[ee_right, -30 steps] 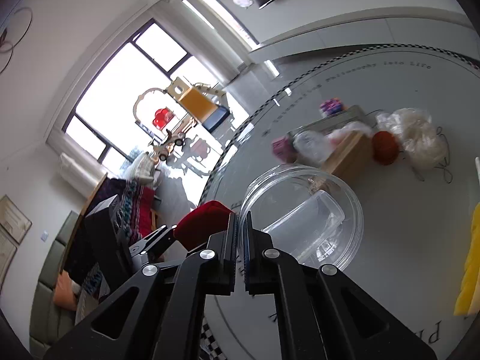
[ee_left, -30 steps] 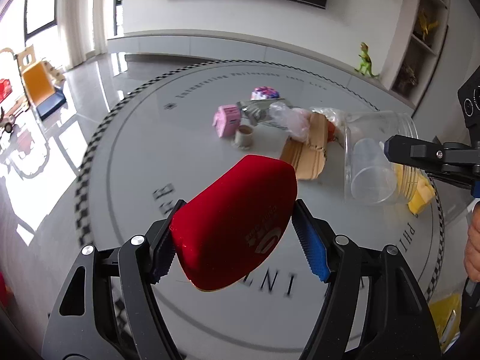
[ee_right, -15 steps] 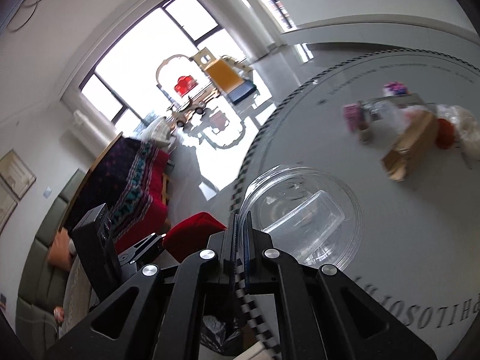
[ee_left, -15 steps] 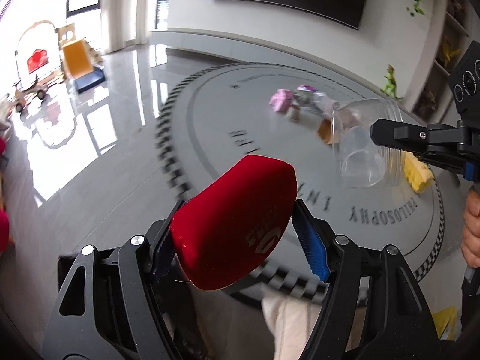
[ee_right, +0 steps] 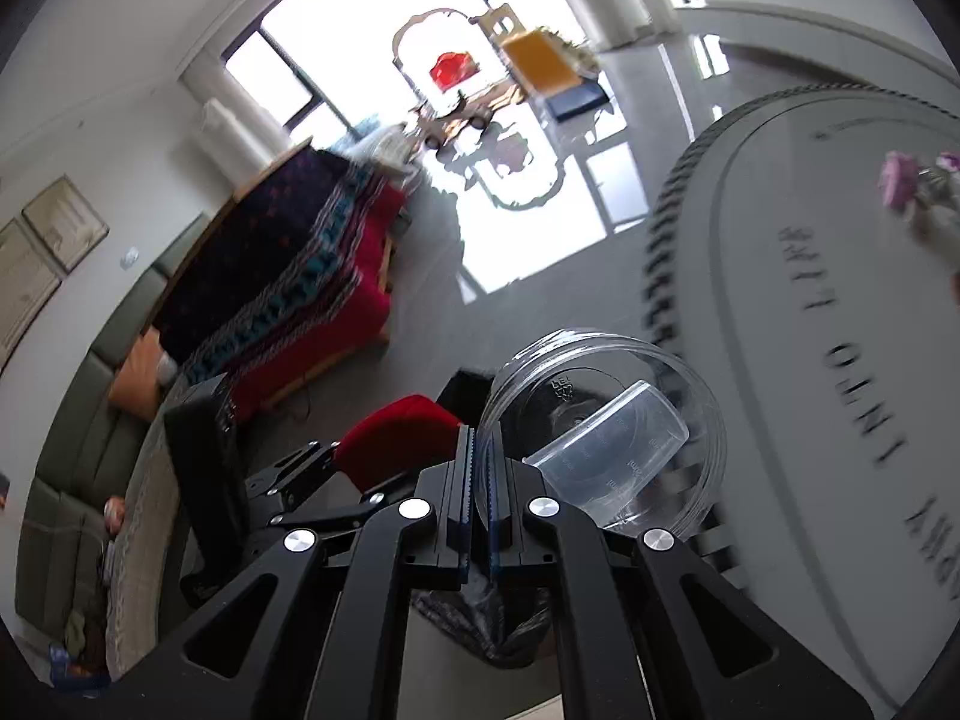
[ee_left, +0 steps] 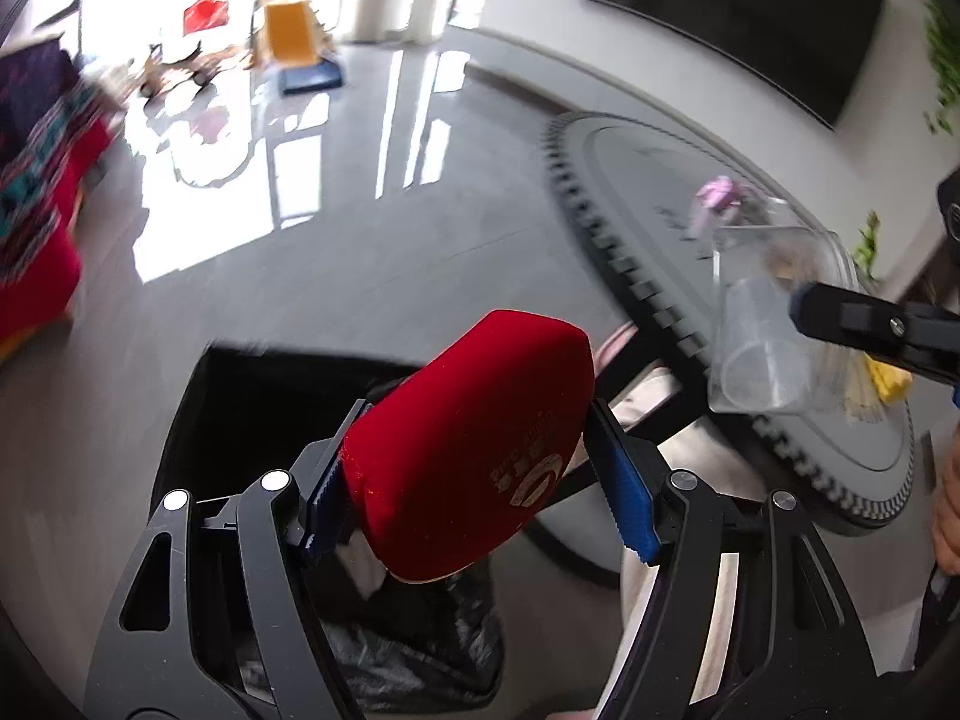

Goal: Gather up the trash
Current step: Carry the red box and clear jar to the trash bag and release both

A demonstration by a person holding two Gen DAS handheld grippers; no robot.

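My left gripper (ee_left: 474, 480) is shut on a red velvet box (ee_left: 468, 450) and holds it over a black trash bin (ee_left: 252, 396) lined with a black bag (ee_left: 420, 660). The red box also shows in the right wrist view (ee_right: 396, 432). My right gripper (ee_right: 480, 468) is shut on the rim of a clear plastic jar (ee_right: 606, 426) with a small clear cup (ee_right: 612, 450) inside it. The jar (ee_left: 774, 324) hangs over the table's edge, right of the bin.
The round grey table (ee_left: 750, 252) with a checkered rim lies to the right, with pink trash (ee_left: 717, 192) and a yellow item (ee_left: 888, 384) on it. A sofa with a patterned blanket (ee_right: 282, 276) stands at the left. The bin's bag shows below my right gripper (ee_right: 498, 624).
Both grippers have swung left off the table with their loads. The red box now hangs over the black bin, and the jar is at the table's edge.
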